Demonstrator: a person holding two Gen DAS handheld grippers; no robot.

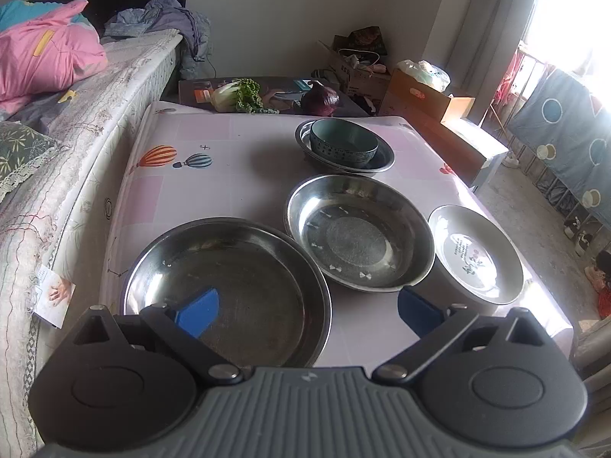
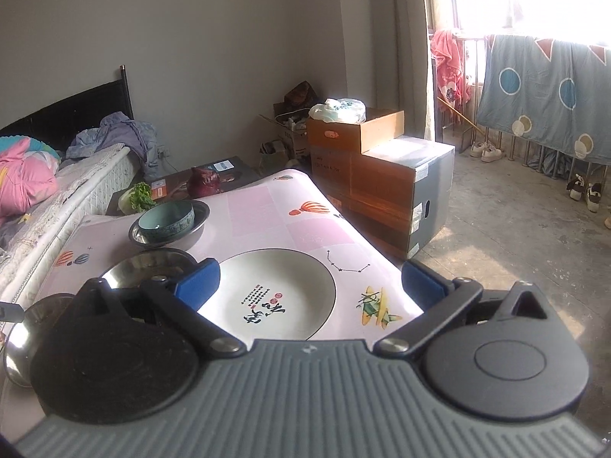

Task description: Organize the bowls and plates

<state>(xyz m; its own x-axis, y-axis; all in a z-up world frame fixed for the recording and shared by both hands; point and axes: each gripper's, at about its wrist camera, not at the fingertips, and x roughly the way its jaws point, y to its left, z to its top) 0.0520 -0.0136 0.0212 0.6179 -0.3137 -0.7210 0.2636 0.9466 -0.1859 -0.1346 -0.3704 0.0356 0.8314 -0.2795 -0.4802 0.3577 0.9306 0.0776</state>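
Observation:
In the left wrist view, a large steel pan [image 1: 229, 286] lies near me, a steel bowl [image 1: 359, 229] beside it, and a white plate with calligraphy [image 1: 477, 252] at the right. At the back a teal bowl [image 1: 343, 141] sits inside a steel dish [image 1: 382, 160]. My left gripper [image 1: 309, 309] is open and empty, above the pan's right rim. In the right wrist view, my right gripper [image 2: 311, 286] is open and empty above the white plate [image 2: 275, 294]. The steel bowl [image 2: 149, 267] and the teal bowl [image 2: 166, 219] lie to its left.
The table [image 1: 214, 175] has a pink balloon-print cloth. A bed [image 1: 57, 133] runs along its left side. Cabbage [image 1: 236, 95] and a red onion [image 1: 320, 99] lie on a low box behind it. Cardboard boxes [image 2: 385, 179] stand at the right, by the floor [image 2: 515, 236].

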